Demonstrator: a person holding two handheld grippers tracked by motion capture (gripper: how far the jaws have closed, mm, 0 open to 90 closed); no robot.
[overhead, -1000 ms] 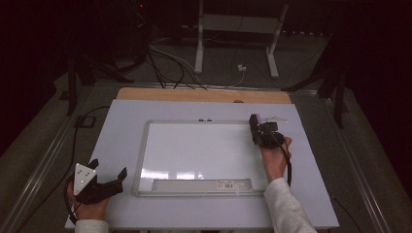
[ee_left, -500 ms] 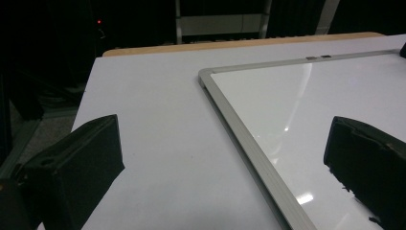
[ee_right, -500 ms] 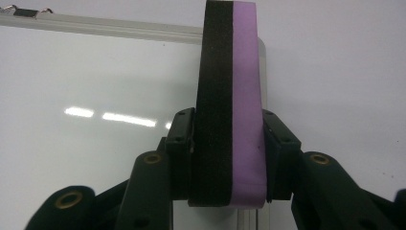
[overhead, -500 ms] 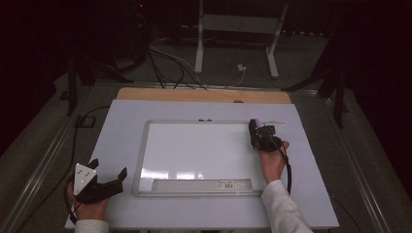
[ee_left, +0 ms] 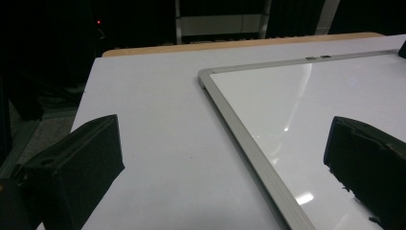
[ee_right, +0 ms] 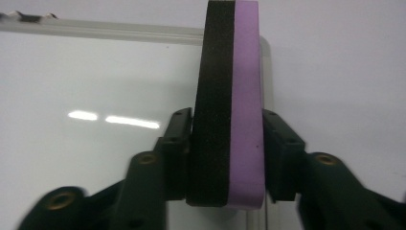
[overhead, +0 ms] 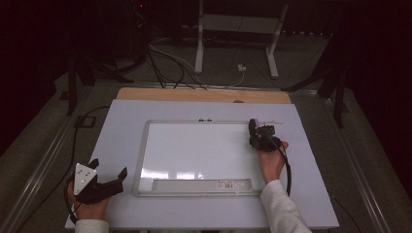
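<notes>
Glossy white whiteboard point(overhead: 199, 150), mirroring ceiling lights; brushed, silvery metal-looking frame point(ee_left: 249, 143). Matt pale tabletop point(overhead: 121, 131), smooth, over a strip of bare wood point(overhead: 194, 95) at the far edge. Soft foam-like eraser point(ee_right: 232, 105), one layer black and finely textured, the other purple and smooth. Matt black plastic right gripper point(ee_right: 227, 163). Dull black left gripper point(ee_left: 225, 158).

No legible text anywhere.

A small white label point(overhead: 235, 184) with a barcode sits on the tray strip point(overhead: 194, 185) along the near edge of the whiteboard point(overhead: 194, 148), seen from the high view; its print is too small to read. The board's surface bears no readable writing.
</notes>
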